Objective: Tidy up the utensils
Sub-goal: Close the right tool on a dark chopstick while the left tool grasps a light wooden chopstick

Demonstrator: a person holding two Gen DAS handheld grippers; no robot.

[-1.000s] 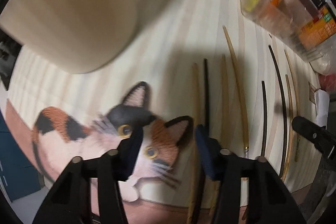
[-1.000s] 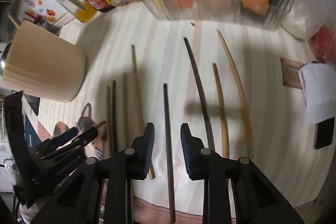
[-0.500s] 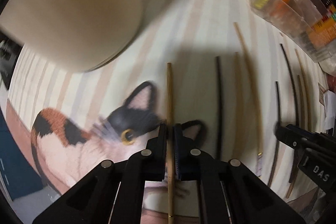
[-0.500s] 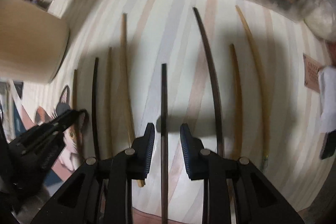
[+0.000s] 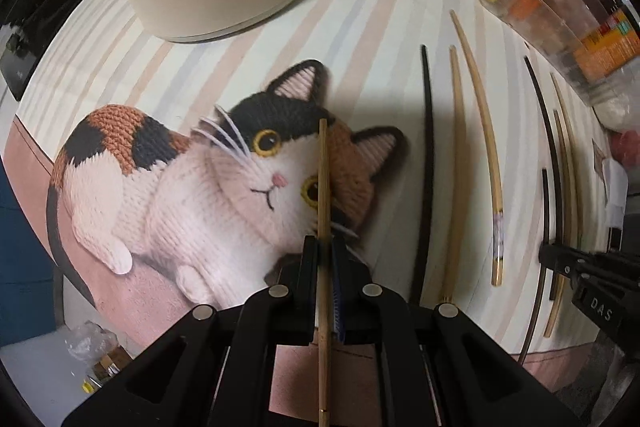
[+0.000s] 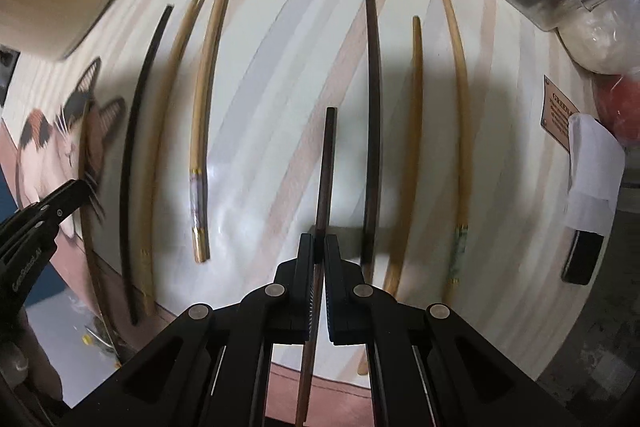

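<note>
Calico cat print on pastel-striped mat; tan chopstick; dark-brown chopstick.

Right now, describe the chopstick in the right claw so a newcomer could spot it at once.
Start at the striped mat with its row of chopsticks. Near the middle, the right claw is shut on a dark brown chopstick. It is shorter than the long dark chopstick just to its right, and it is the only one in this row held between pads.

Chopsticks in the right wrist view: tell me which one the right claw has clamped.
The short dark brown chopstick in the middle, pinched in the right claw. The other chopsticks lie free on the mat on both sides.
</note>
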